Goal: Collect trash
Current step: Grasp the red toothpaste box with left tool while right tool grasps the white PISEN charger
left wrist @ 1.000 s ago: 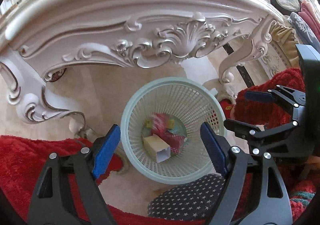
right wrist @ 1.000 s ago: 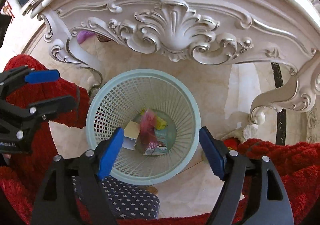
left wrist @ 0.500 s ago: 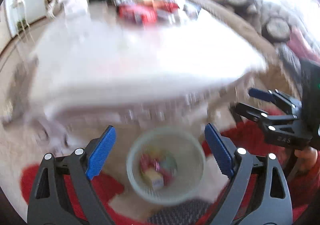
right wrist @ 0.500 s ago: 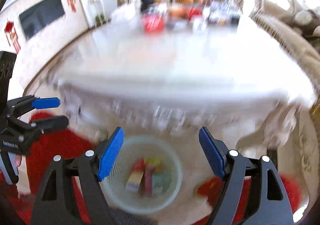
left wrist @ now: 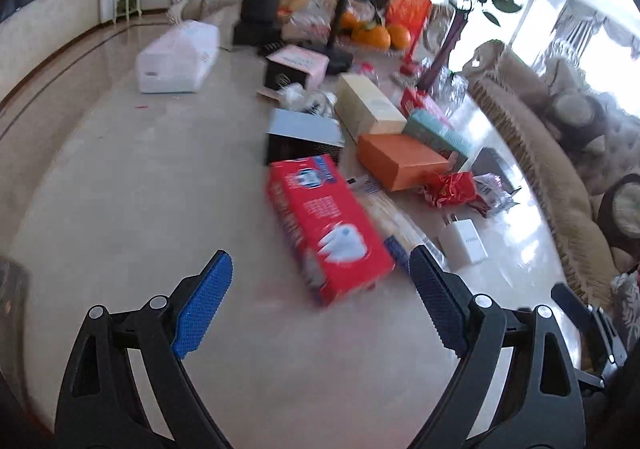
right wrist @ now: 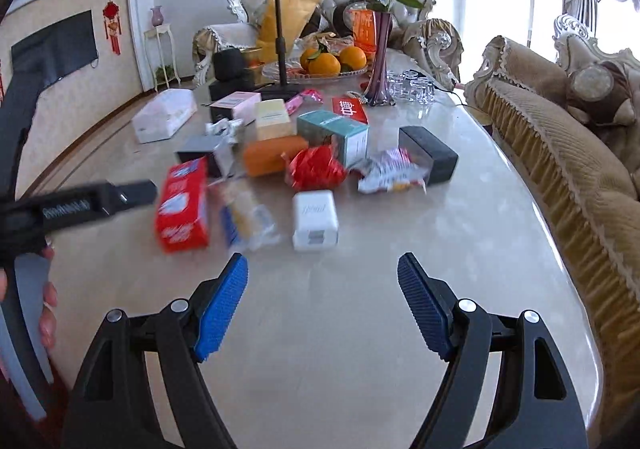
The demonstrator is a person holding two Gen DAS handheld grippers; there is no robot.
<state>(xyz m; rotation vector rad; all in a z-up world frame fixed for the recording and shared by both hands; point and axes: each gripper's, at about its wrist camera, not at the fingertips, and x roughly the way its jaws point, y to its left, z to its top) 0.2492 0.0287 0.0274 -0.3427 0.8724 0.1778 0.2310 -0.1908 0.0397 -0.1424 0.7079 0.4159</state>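
Both sets of fingers are spread and nothing is held. The left gripper (left wrist: pixel 320 305) hangs over the near counter (left wrist: pixel 140 189), and the red box (left wrist: pixel 326 225) lies just ahead of its fingers, long axis running away and slightly leftward. From the right gripper (right wrist: pixel 322 303), the white charger (right wrist: pixel 315 219) lies nearest, straight ahead; the crumpled red wrapper (right wrist: pixel 316 167) is farther.

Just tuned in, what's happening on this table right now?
A person holds a gripper in each hand over the cluttered table. The left gripper and right gripper are both open and empty. Ahead lie a red box, a crumpled red wrapper, a white charger and a crinkled snack packet. Nothing is gripped at this moment.
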